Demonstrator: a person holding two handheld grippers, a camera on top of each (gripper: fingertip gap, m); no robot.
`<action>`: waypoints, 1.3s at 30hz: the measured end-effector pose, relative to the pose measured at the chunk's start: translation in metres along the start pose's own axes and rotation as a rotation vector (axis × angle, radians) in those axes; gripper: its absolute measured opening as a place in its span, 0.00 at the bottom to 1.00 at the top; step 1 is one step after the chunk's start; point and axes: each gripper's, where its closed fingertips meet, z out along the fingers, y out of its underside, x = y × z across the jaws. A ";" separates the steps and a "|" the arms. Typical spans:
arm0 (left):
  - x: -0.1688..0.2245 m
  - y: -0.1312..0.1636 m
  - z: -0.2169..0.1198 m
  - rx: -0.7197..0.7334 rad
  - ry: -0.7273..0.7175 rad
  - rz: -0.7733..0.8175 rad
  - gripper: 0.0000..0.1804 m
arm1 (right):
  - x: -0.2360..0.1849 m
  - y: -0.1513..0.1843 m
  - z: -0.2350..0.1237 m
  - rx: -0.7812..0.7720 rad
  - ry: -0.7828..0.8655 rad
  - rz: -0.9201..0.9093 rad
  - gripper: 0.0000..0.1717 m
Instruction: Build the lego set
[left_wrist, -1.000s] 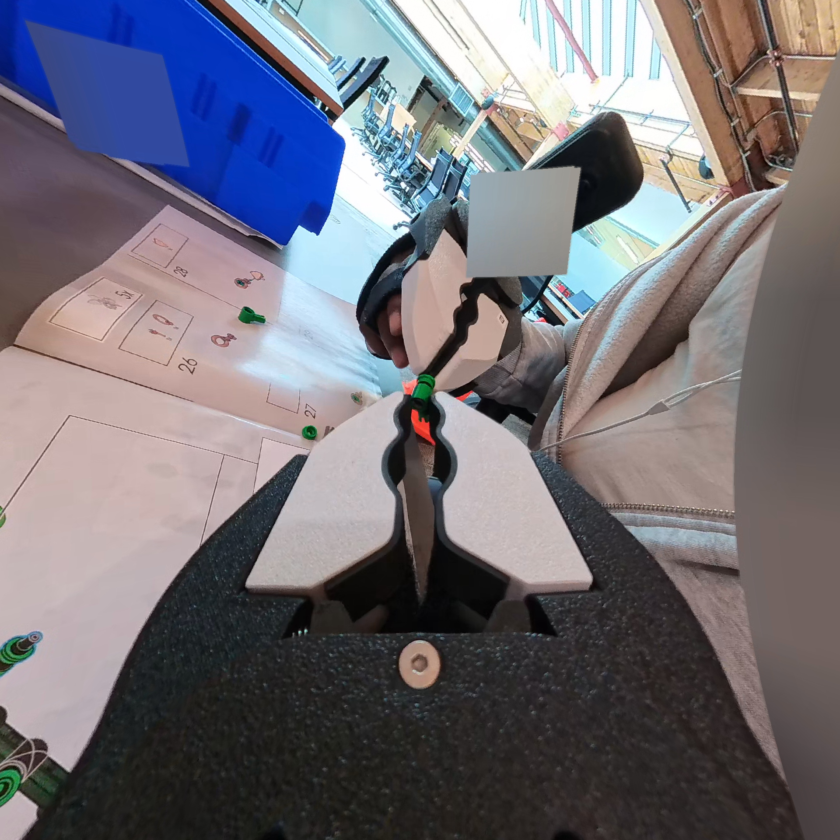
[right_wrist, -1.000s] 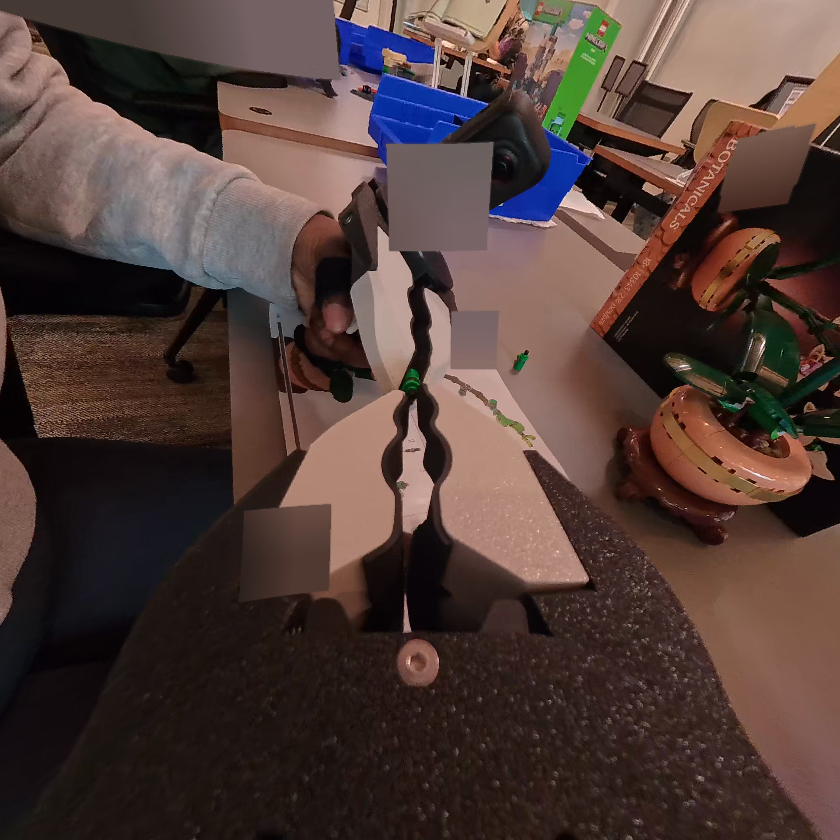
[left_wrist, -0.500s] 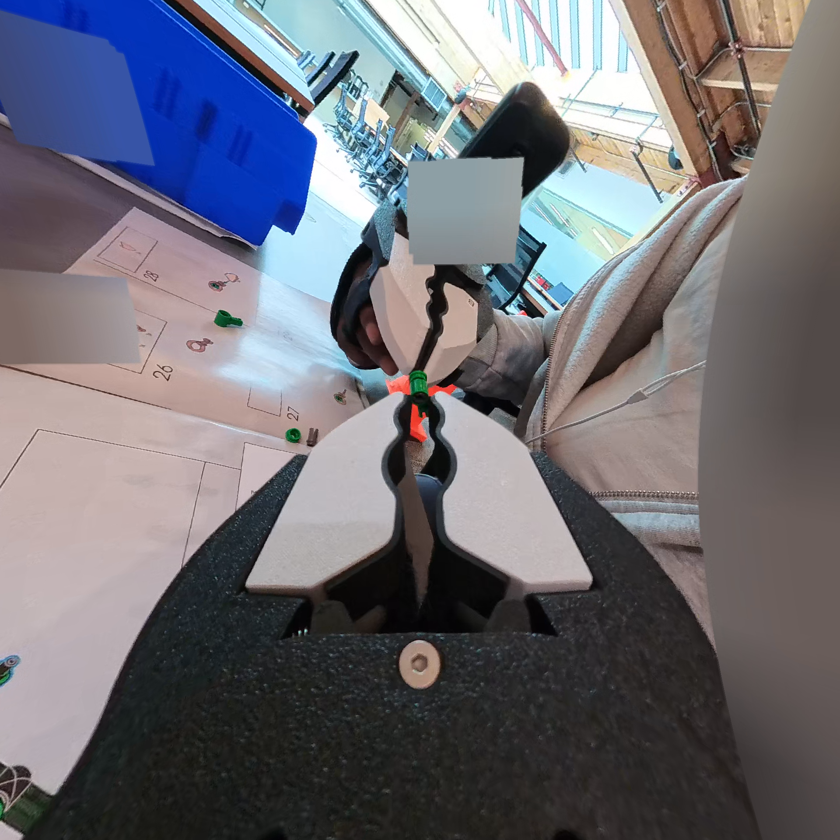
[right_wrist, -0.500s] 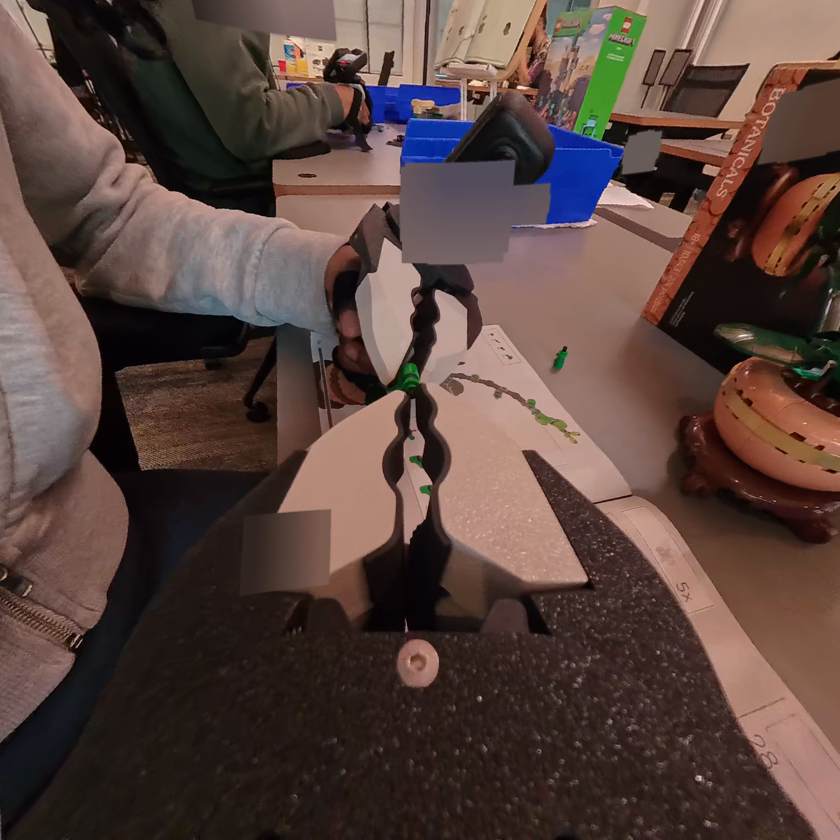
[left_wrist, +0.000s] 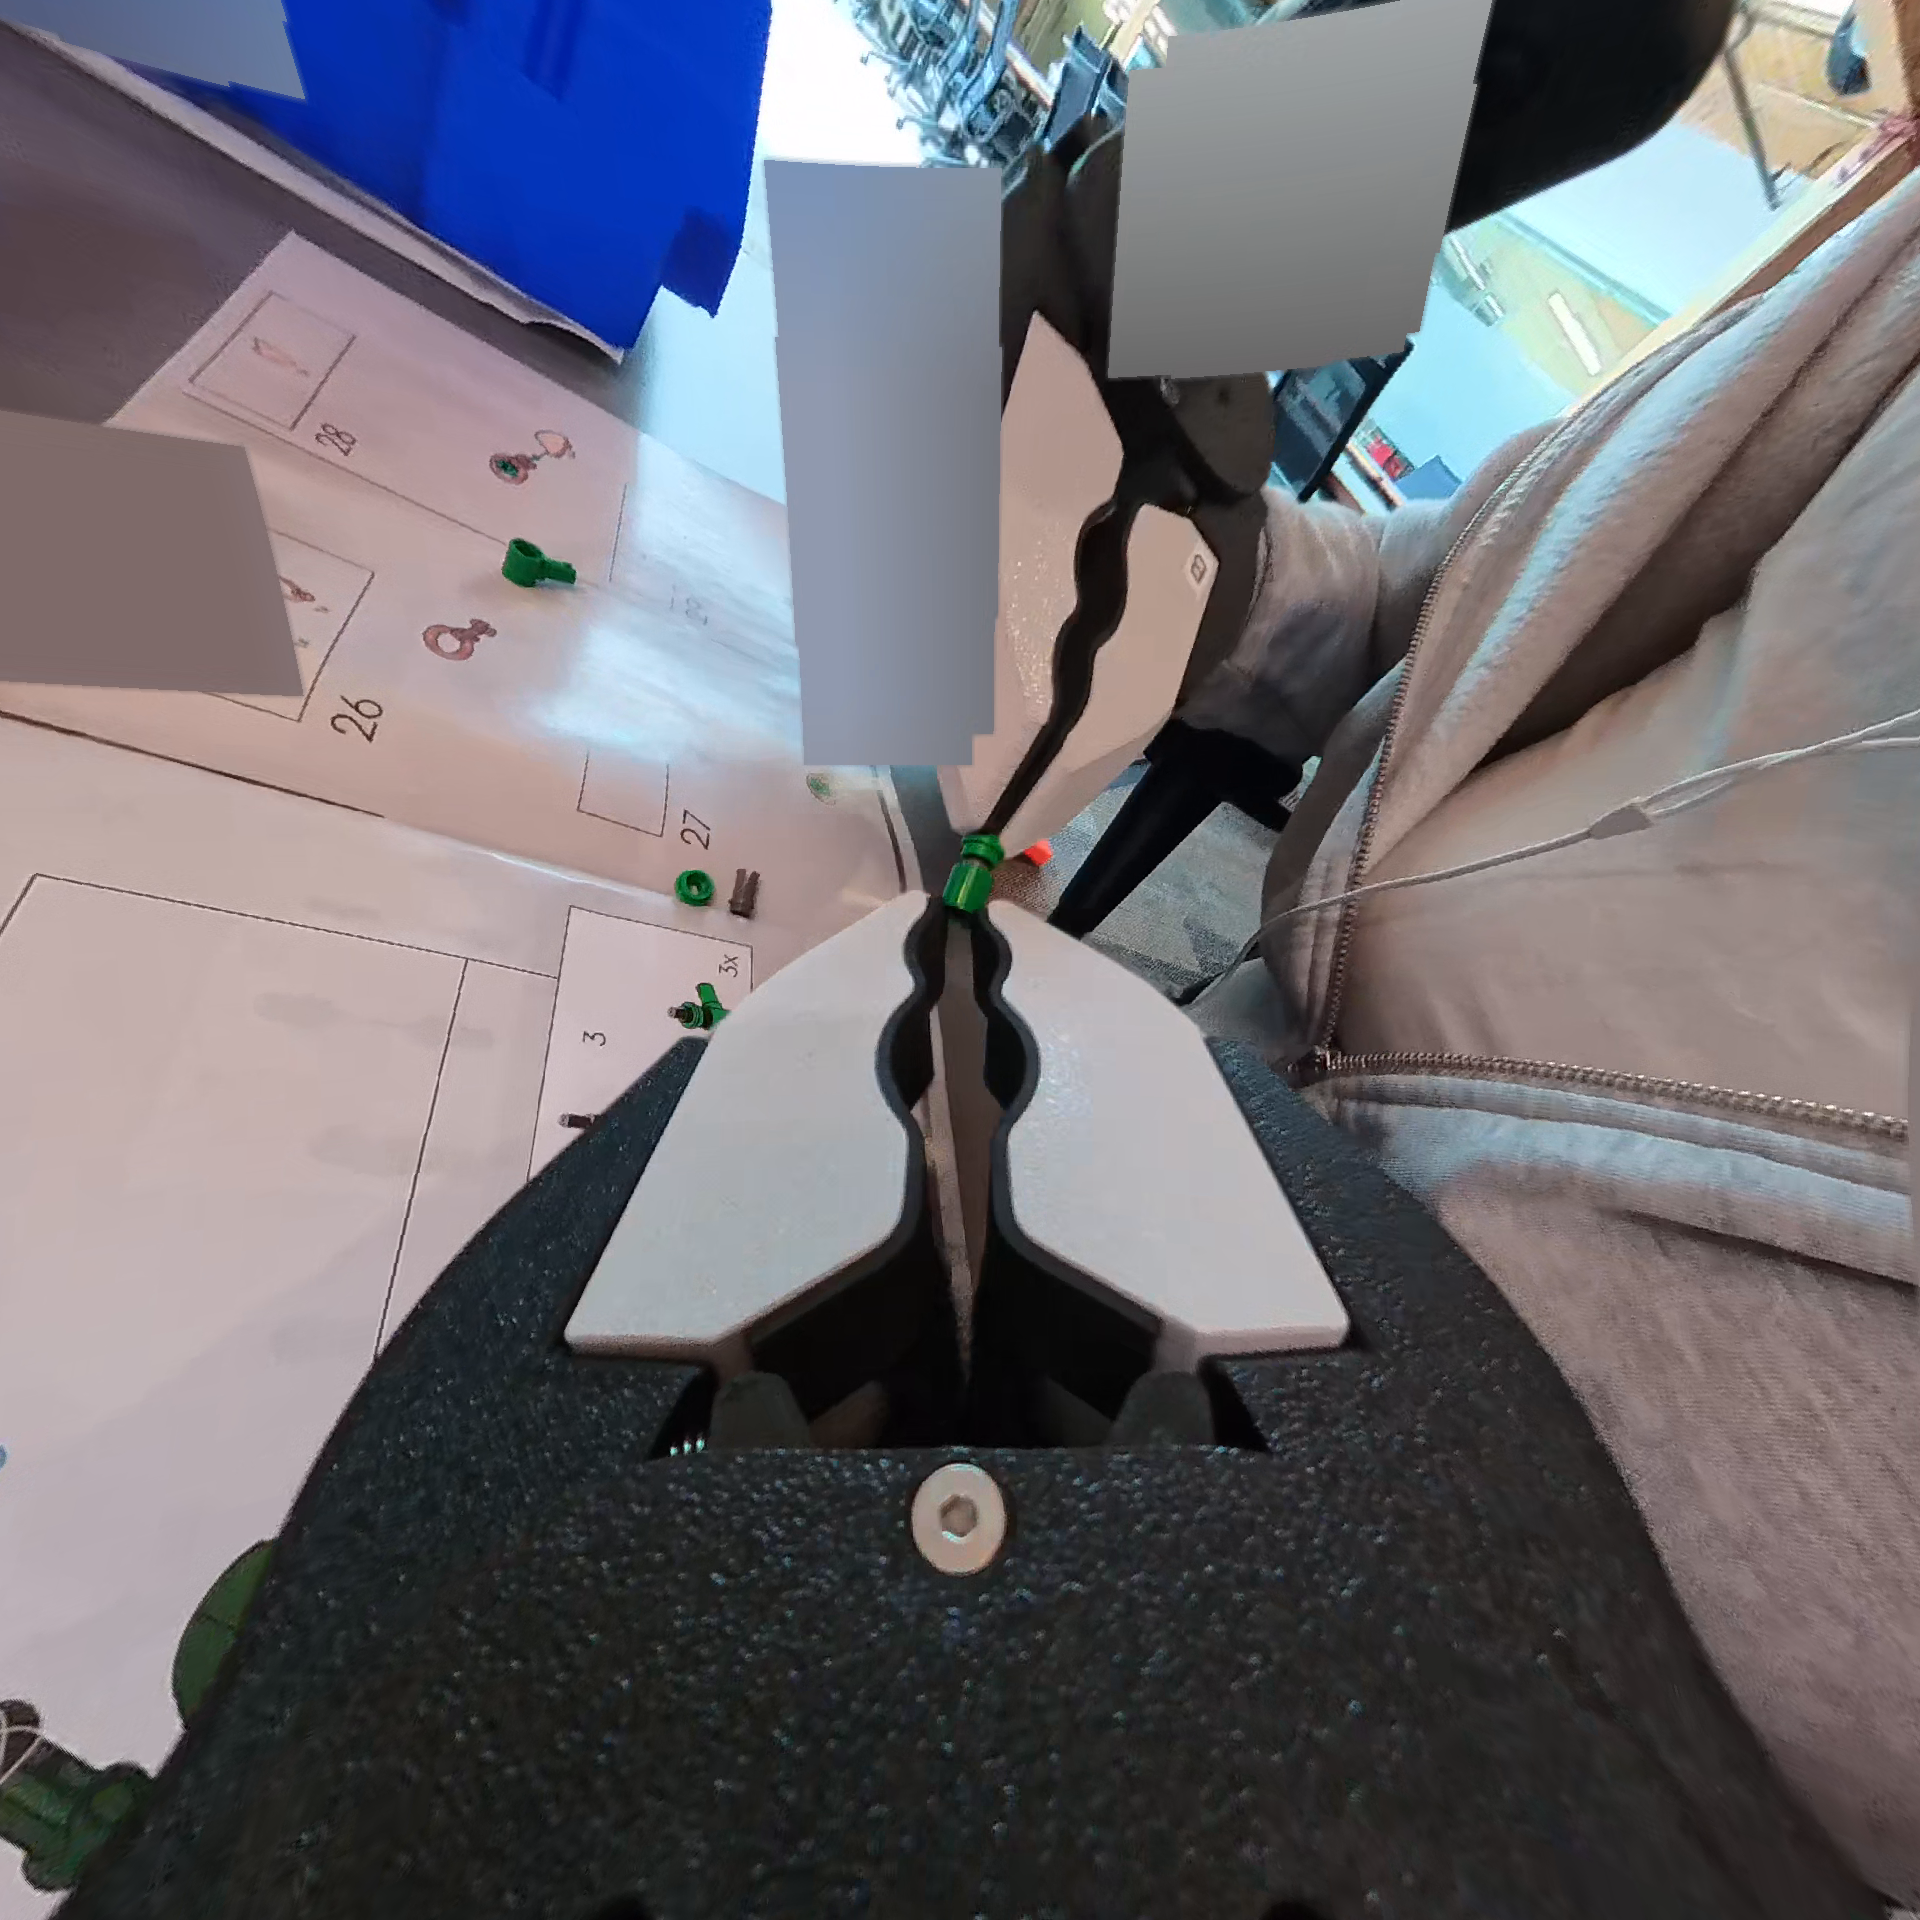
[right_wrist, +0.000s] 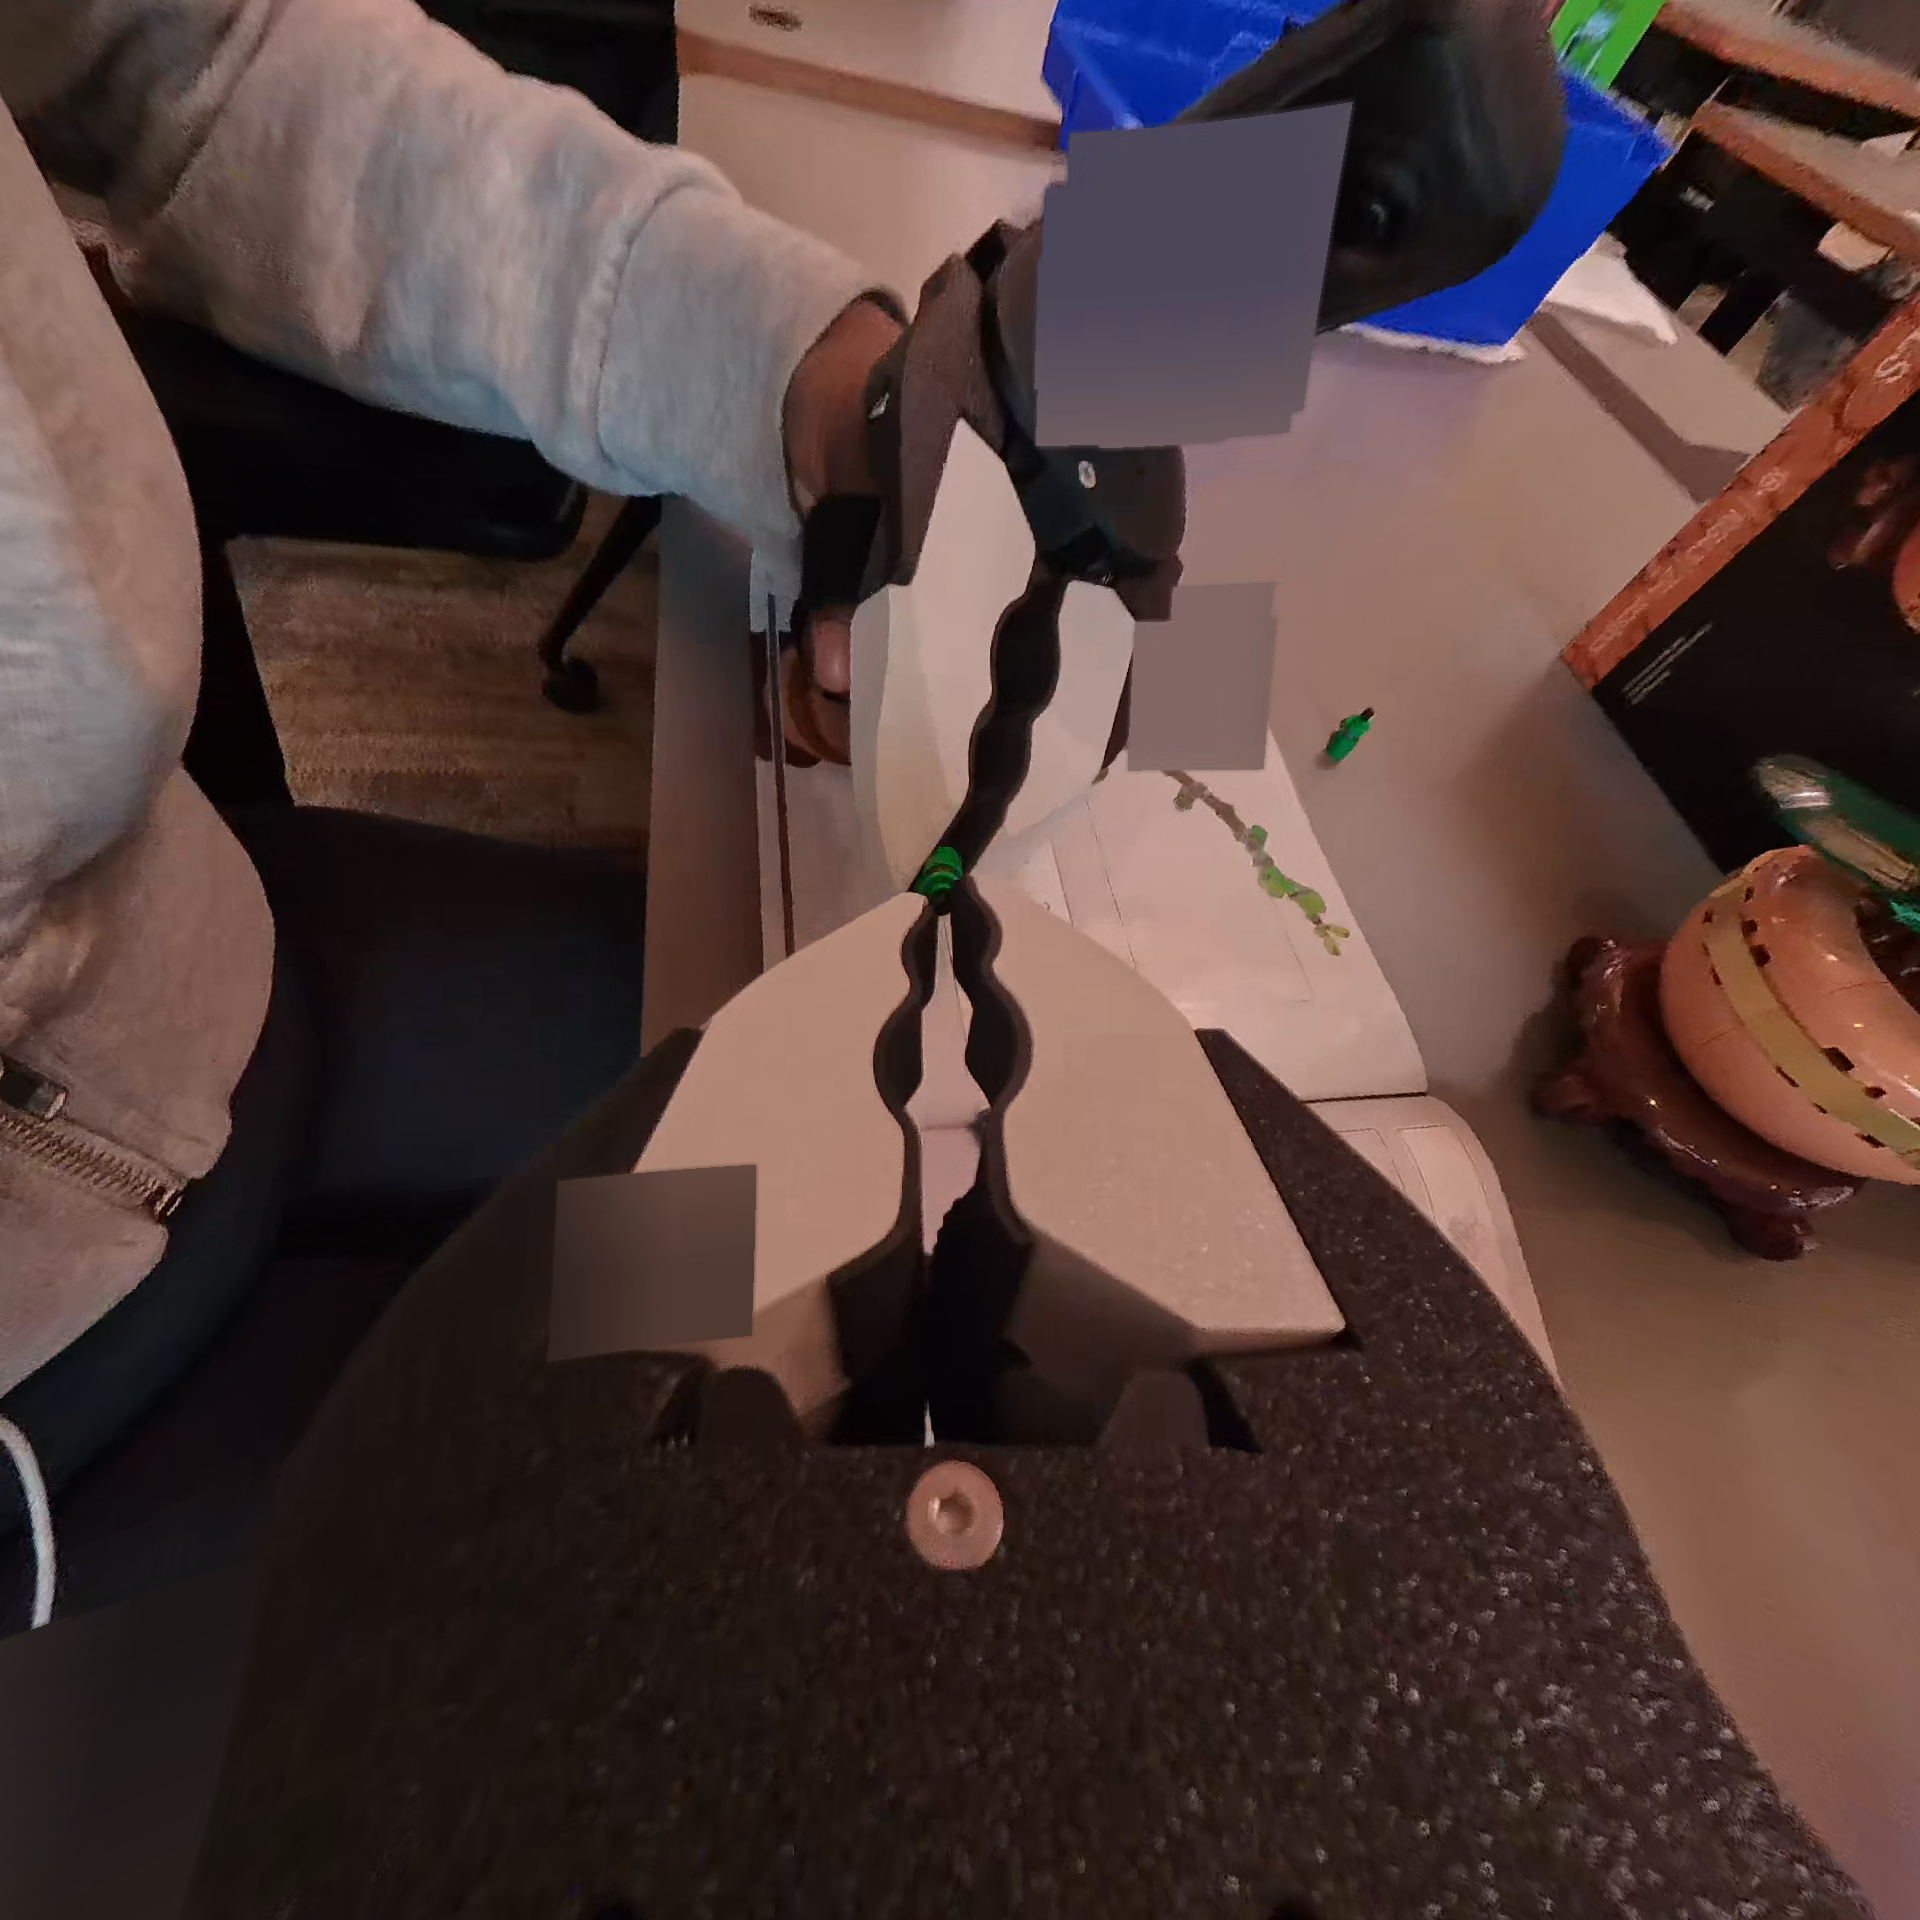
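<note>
My two grippers meet tip to tip above the table's front edge, with a small green stud-like piece (left_wrist: 971, 878) between them. My left gripper (left_wrist: 961, 916) is shut on its smooth lower end. My right gripper (right_wrist: 940, 906) is shut on its ringed end; the piece also shows in the right wrist view (right_wrist: 942, 871). The right gripper shows in the left wrist view (left_wrist: 992, 821), pointing down at the piece. The left gripper shows in the right wrist view (right_wrist: 964, 847), held by a hand (right_wrist: 831, 665) in a grey sleeve.
An open instruction booklet (left_wrist: 260, 1039) lies on the table with loose bits on it: a green connector (left_wrist: 535, 564), a green ring (left_wrist: 693, 886), a dark pin (left_wrist: 742, 891). A blue bin (left_wrist: 520, 135) stands behind. A brick-built plant pot (right_wrist: 1787, 1018), a box (right_wrist: 1766, 623) and a green piece (right_wrist: 1348, 736) are at the right. Less than 4 cm separates the two grippers' tips.
The two grippers stayed tip to tip on the green piece and have drawn closer together. The left jaws closed a little further. Both views have swung slightly.
</note>
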 end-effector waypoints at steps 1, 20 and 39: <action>0.000 0.001 0.000 -0.006 -0.001 -0.001 0.02 | 0.000 0.000 0.000 -0.013 -0.002 -0.011 0.01; -0.026 0.036 0.020 -0.300 -0.200 -0.048 0.02 | -0.010 0.046 0.006 -0.150 -0.138 0.193 0.03; -0.026 0.037 0.020 -0.306 -0.203 -0.055 0.00 | -0.016 0.058 0.013 -0.266 -0.251 0.379 0.02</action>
